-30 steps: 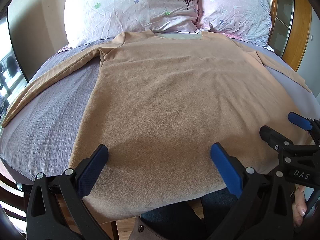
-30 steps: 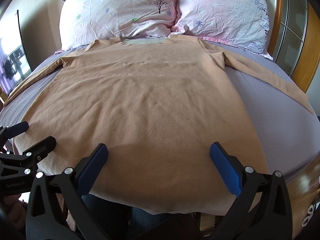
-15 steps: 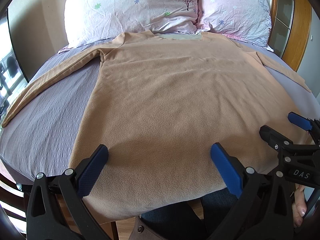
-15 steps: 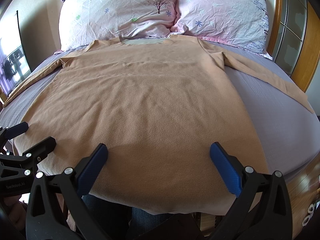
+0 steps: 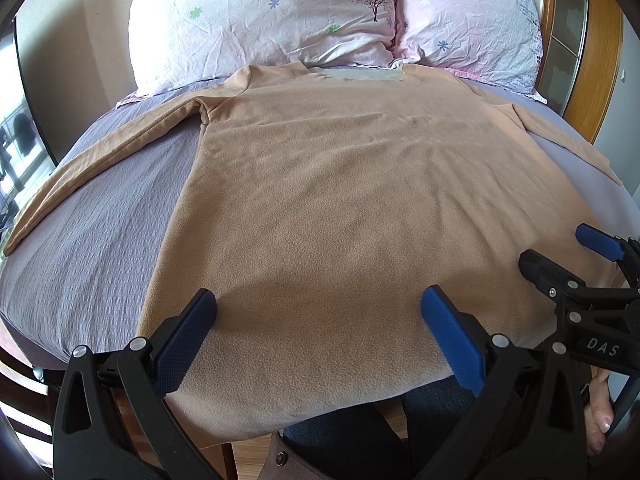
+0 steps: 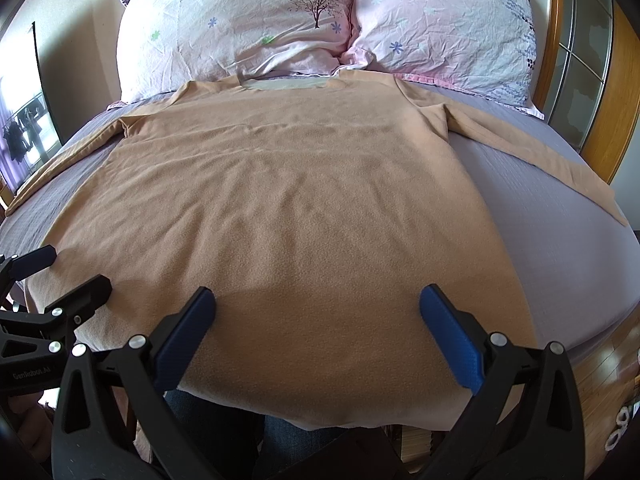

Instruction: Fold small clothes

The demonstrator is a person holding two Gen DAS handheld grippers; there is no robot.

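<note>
**Tan shirt spread flat on the bed, both tools held wide apart at its hem**

At far left, the shirt's left sleeve [image 5: 100,160] runs out across the grey-purple bed [image 5: 92,248] toward the left edge. The left tool [image 5: 318,332] hovers over the near hem with its blue-padded fingers [image 5: 184,344] spread wide and nothing between them. The long-sleeved tan shirt [image 5: 360,208] lies flat in the middle of the bed, collar at the far end against two pink floral pillows [image 6: 248,24], hem hanging slightly over the near edge. To the right, the right tool [image 6: 316,332] is likewise spread apart and empty, above the hem's right half. The right sleeve [image 6: 560,160] stretches toward the bed's right side, beside a wooden door frame [image 6: 624,92].
</note>
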